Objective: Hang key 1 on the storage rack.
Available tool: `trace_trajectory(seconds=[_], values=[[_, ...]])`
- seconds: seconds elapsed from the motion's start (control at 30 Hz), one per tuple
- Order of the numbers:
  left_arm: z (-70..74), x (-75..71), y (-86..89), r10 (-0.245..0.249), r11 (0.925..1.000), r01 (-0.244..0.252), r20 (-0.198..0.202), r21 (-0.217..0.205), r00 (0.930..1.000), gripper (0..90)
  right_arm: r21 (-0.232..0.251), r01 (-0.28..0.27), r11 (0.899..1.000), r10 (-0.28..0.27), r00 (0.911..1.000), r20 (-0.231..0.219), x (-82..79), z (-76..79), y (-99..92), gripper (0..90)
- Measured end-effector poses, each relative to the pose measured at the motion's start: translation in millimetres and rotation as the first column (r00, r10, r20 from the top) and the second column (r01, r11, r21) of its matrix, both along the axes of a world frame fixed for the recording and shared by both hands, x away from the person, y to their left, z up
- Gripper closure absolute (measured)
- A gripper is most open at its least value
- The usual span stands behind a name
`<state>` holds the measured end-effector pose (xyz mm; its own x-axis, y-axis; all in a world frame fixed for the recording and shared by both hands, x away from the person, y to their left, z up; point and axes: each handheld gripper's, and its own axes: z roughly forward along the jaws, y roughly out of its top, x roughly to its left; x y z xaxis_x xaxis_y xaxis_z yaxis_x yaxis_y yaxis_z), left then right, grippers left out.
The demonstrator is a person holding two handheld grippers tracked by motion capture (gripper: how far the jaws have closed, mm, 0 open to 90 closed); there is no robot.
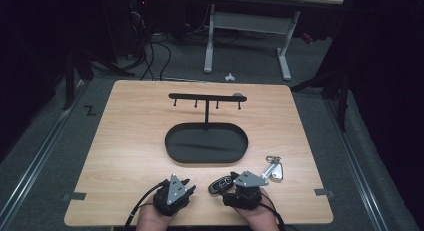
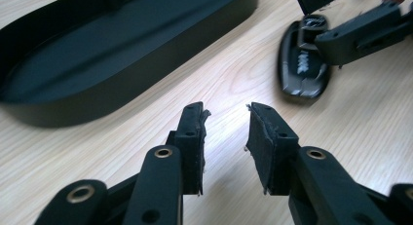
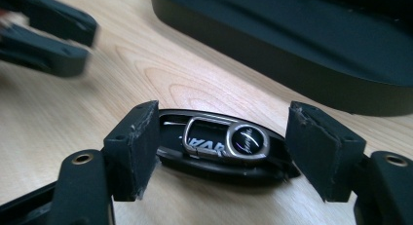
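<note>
black foam-faced pads of the right gripper (image 3: 221,152) stand spread on either side of the car key fob (image 3: 219,149), one pad close against its end, the other apart from it, so nothing is pinched yet. that fob lies flat on the wooden table (image 1: 125,141), near the front edge, just in front of the oval tray (image 1: 206,143). from here the worry is the shape: the fob is a low, smooth, rounded plastic shell with a shiny metal plate on top, and if the jaws close high on its curved edge it could squirt out or skate across the slick laminate. closing with one pad already touching may also shove it sideways before the other arrives.

left gripper (image 2: 225,132) hovers just beside it with its jaws parted and nothing between them; its worn, ragged pads look soft.

further out, the tray is matte black with a low wall, a thin post rising to a hook rail (image 1: 206,97). a metal key ring with a white tag (image 1: 274,168) lies to the right.
</note>
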<state>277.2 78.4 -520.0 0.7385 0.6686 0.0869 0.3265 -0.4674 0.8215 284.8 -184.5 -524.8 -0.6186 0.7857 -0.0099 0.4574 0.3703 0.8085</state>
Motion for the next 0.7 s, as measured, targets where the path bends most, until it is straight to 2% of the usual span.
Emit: trace_trajectory(seconds=[0.07, 0.13, 0.27, 0.37, 0.5, 0.57, 0.7], values=[[0.4, -0.7, 6.5, 0.016, 0.9999, -0.016, -0.001, -0.005, 0.9999, 67.1, -0.022, -0.002, 1.0, 0.002, 0.9999, 0.011, 1.9, -2.1, 3.1, 32.1], [0.5, -0.8, 10.9, 0.025, 0.9996, -0.025, -0.007, -0.011, 0.9997, 67.1, -0.034, 0.006, 0.999, -0.005, 0.9999, 0.012, 2.7, -2.3, 3.9, 40.2], [0.1, -0.7, 13.6, 0.023, 0.9997, -0.023, -0.013, -0.009, 0.9996, 67.1, -0.019, -0.002, 1.0, 0.002, 1.0, 0.0, 4.1, -2.0, 1.4, 42.8], [-0.3, -1.1, 11.8, 0.014, 0.9998, -0.015, -0.012, -0.01, 0.9998, 67.1, 0.008, -0.004, 1.0, 0.004, 1.0, 0.003, 3.5, 0.5, -1.0, 48.4], [-0.2, -1.1, 9.6, -0.002, 1.0, 0.002, -0.014, 0.0, 0.9999, 66.9, 0.021, 0.011, 1.0, -0.012, 0.9991, 0.042, 1.8, 6.5, -8.6, 52.5], [-0.4, -0.7, 8.6, -0.006, 1.0, 0.006, -0.016, -0.002, 0.9999, 66.8, 0.035, 0.036, 0.999, -0.039, 0.9966, 0.072, 1.3, 11.1, -15.5, 54.9], [-1.5, 0.0, 6.5, -0.014, 0.9999, 0.014, -0.022, -0.001, 0.9997, 66.7, 0.063, 0.087, 0.994, -0.093, 0.9906, 0.1, 4.6, 18.4, -32.3, 57.2]])
